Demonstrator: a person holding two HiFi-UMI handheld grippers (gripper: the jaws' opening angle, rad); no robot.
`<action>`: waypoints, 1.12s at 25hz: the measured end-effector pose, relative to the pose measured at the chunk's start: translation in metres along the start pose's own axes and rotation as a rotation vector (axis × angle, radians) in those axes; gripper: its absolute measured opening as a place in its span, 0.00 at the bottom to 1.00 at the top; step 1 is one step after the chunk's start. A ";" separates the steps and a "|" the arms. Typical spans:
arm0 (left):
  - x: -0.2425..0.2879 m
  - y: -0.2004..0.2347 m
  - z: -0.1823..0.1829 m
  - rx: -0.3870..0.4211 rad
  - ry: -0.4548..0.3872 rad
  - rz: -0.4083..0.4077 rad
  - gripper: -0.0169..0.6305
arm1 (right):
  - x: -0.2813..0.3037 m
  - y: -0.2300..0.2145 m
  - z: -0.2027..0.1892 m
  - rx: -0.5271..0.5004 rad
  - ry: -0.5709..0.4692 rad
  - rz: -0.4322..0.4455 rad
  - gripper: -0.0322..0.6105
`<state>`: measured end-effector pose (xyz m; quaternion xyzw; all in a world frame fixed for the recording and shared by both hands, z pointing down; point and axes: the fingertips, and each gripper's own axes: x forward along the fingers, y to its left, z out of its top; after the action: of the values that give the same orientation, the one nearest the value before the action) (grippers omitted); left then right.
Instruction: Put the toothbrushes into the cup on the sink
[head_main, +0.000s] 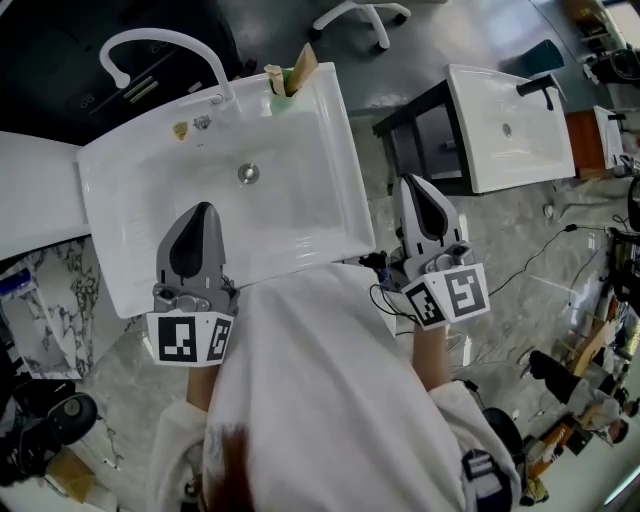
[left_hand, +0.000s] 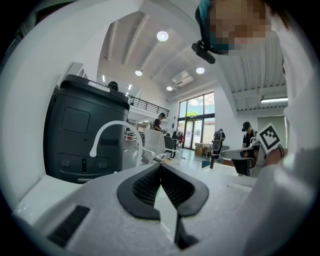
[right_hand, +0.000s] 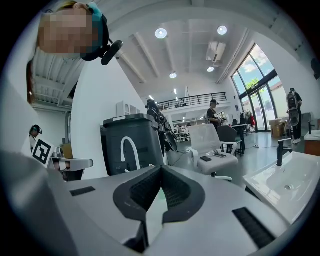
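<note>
The left hand-held gripper (head_main: 203, 208) hangs closed and empty over the sink's (head_main: 340, 150) near edge. The right hand-held gripper (head_main: 413, 183), also closed and empty, is past the right edge. The cup (head_main: 285, 82) holding toothbrushes (head_main: 301, 66) stands on the far rim.

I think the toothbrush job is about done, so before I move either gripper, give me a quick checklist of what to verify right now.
1. Left gripper empty: ok, jaws together with nothing between them.
2. Right gripper empty: ok, jaws together, nothing held.
3. Cup standing on the sink: ok, at its far right corner.
4. Toothbrushes in the cup: ok, handles stick out of its top; how many, cannot tell.
5. No toothbrush lying loose in the sink: ok, none visible.
6. Two small things by the faucet: cannot tell what they are.
</note>
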<state>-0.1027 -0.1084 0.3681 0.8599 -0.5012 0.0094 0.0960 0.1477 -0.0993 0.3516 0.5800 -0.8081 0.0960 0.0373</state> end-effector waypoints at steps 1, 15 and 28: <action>0.001 0.000 0.000 0.000 0.000 -0.003 0.05 | 0.001 0.001 -0.002 0.001 0.004 0.001 0.07; 0.010 -0.014 -0.002 0.017 0.018 -0.023 0.05 | 0.005 -0.002 -0.014 0.012 0.034 0.032 0.07; 0.016 -0.020 -0.003 0.025 0.027 -0.013 0.05 | 0.008 -0.009 -0.024 0.027 0.055 0.053 0.07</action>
<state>-0.0773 -0.1123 0.3699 0.8642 -0.4939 0.0268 0.0922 0.1524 -0.1050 0.3772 0.5560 -0.8204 0.1239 0.0492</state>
